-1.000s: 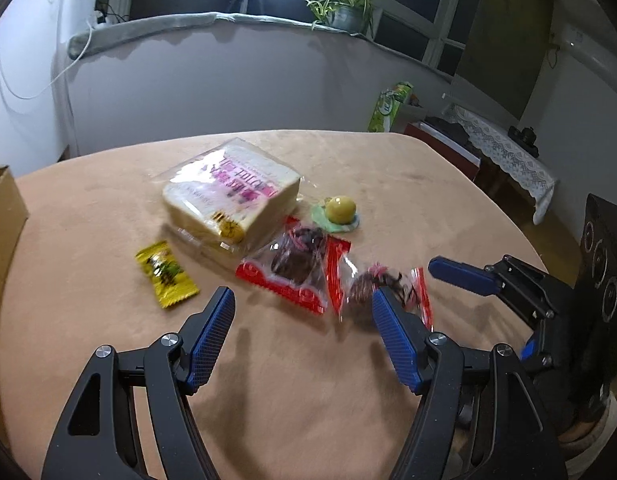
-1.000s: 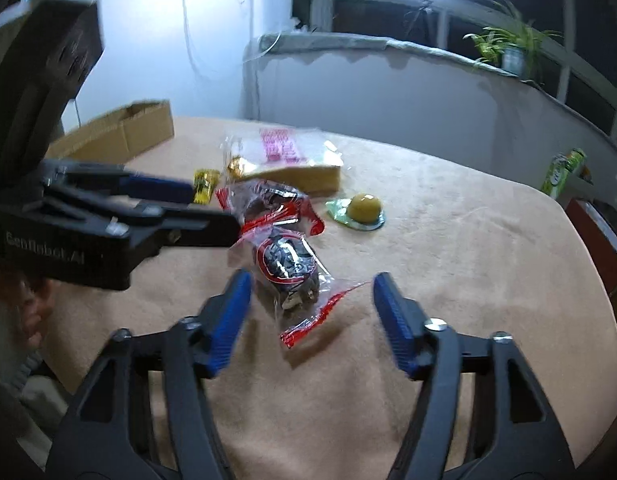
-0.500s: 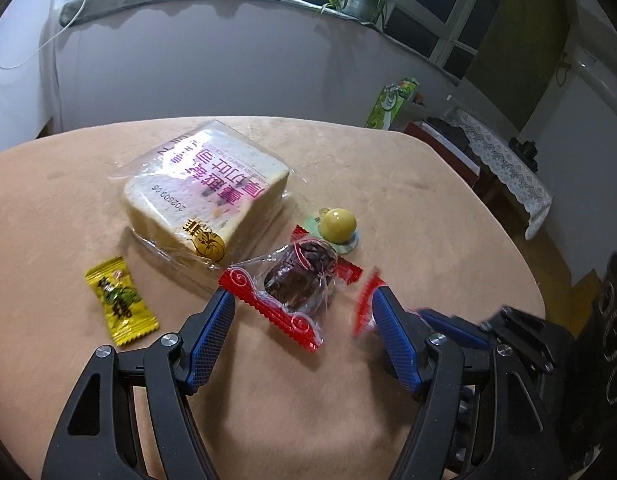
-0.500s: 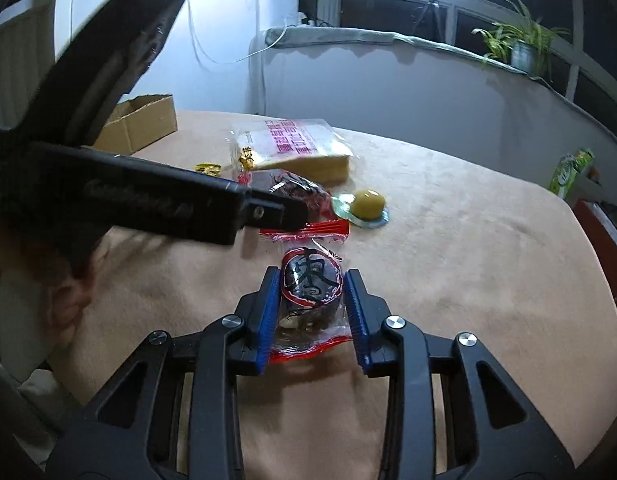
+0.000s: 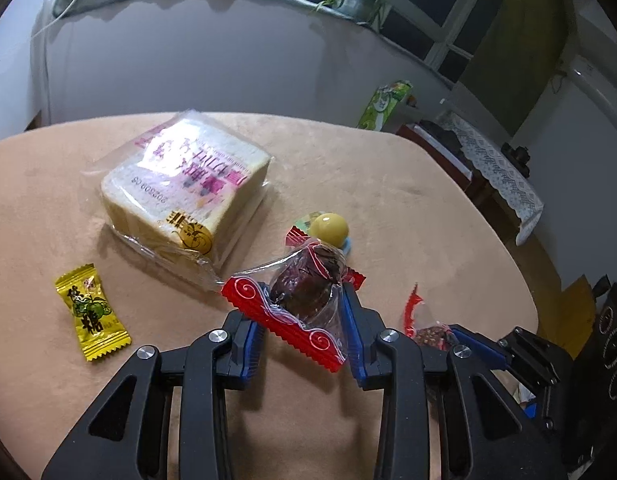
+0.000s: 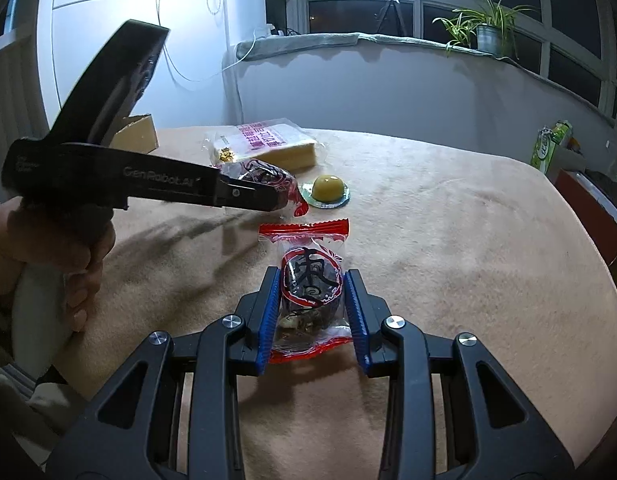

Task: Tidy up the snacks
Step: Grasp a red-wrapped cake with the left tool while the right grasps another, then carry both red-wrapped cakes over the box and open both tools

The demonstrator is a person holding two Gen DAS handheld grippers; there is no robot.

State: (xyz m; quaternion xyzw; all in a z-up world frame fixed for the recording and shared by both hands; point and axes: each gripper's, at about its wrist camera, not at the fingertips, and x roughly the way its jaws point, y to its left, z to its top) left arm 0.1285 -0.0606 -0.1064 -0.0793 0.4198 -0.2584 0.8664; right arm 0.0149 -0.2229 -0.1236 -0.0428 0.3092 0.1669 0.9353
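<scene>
My left gripper (image 5: pixel 304 300) is shut on a red-edged packet with a dark date (image 5: pixel 304 292) and holds it above the tan table; it shows in the right wrist view too (image 6: pixel 268 196). My right gripper (image 6: pixel 312 284) is shut on a second red-edged date packet (image 6: pixel 311 280), also seen in the left wrist view (image 5: pixel 428 332). On the table lie a bagged bread loaf (image 5: pixel 184 188), a yellow candy (image 5: pixel 92 316) and a yellow jelly cup (image 5: pixel 328 230); the jelly cup (image 6: pixel 327 190) and loaf (image 6: pixel 268 148) also show in the right wrist view.
A cardboard box (image 6: pixel 136 136) stands at the table's far left edge. A green carton (image 5: pixel 384 104) sits beyond the far edge. The table (image 6: pixel 468 240) is round with a drop on the right. A black speaker (image 5: pixel 604 360) stands at right.
My left gripper closed on the first date packet and raised it. My right gripper closed on the second packet half a second ago and still holds it.
</scene>
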